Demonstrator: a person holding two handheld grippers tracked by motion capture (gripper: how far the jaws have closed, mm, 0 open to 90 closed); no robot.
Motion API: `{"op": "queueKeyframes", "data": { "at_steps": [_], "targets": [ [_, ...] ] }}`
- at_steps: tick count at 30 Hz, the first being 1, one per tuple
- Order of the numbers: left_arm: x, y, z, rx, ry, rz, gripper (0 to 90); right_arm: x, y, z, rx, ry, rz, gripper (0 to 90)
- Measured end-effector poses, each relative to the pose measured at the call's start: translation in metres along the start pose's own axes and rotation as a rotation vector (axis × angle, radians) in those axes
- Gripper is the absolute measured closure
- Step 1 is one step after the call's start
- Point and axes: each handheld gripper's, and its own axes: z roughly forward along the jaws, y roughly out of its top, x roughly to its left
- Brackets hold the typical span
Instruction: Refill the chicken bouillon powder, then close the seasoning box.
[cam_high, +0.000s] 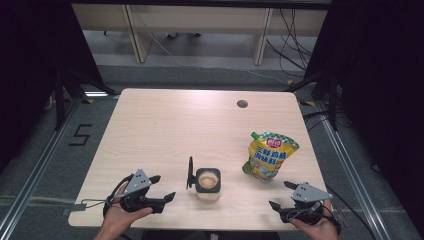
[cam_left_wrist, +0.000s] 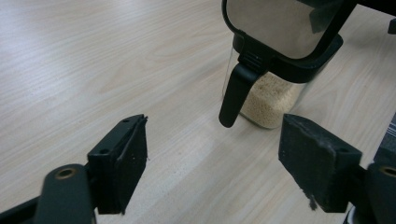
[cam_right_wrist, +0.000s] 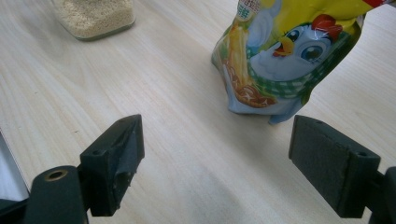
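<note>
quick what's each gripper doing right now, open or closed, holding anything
Left gripper: open, holding nothing, jaws pointed at the jar of granules.
Right gripper: open, holding nothing, jaws pointed at the yellow pouch.

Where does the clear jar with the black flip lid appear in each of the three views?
High view: the jar stands low at centre, between the two grippers, lid up.
Left gripper view: top right, beyond the jaws, granules at its base.
Right gripper view: top left corner, base and granules.
Shared landmark: the yellow pouch beside it.
</note>
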Motion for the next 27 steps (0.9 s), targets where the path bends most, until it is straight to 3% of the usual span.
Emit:
{"op": "queueKeyframes", "data": {
  "at_steps": [6,8,12,13,14,16,17,18,22,23,25,27],
  "targets": [
    [0.000,0.006,-0.001,-0.003,-0.017,0.008,37.9,0.001,0.000,0.000,0.005,-0.004,-0.006,19.4],
    [0.000,0.008,-0.002,-0.003,-0.022,0.029,43.3,0.001,0.000,0.000,0.005,-0.003,-0.011,19.7],
    [-0.004,0.013,-0.002,-0.015,-0.017,0.040,62.9,0.001,0.000,0.001,0.016,0.001,0.004,19.7],
    [-0.003,0.015,-0.002,-0.011,-0.020,0.071,66.8,0.000,0.000,0.002,0.007,0.005,-0.017,19.7],
    [-0.005,0.016,-0.002,-0.010,-0.009,0.074,71.2,0.000,0.000,0.002,0.004,0.004,-0.027,19.8],
    [-0.006,0.020,0.000,-0.015,-0.013,0.085,77.7,0.001,0.000,0.002,0.015,0.007,-0.008,20.0],
    [-0.006,0.021,0.001,-0.022,-0.015,0.081,79.9,0.001,0.001,0.002,0.016,0.011,-0.007,20.1],
    [-0.005,0.023,0.001,-0.017,-0.020,0.110,81.8,0.001,0.001,0.002,0.015,0.013,-0.014,20.1],
    [-0.009,0.027,0.004,-0.031,-0.024,0.088,87.7,0.002,0.001,0.001,0.017,0.007,-0.003,20.1],
    [-0.008,0.030,0.004,-0.037,-0.028,0.118,88.6,0.001,0.001,0.001,0.015,0.009,-0.016,20.2],
    [-0.011,0.032,0.005,-0.040,-0.025,0.104,89.0,0.002,0.002,0.001,0.012,0.011,-0.016,20.2],
    [-0.011,0.035,0.005,-0.039,-0.036,0.116,89.1,0.001,0.002,0.001,0.013,0.011,-0.015,20.3]
  ]
}}
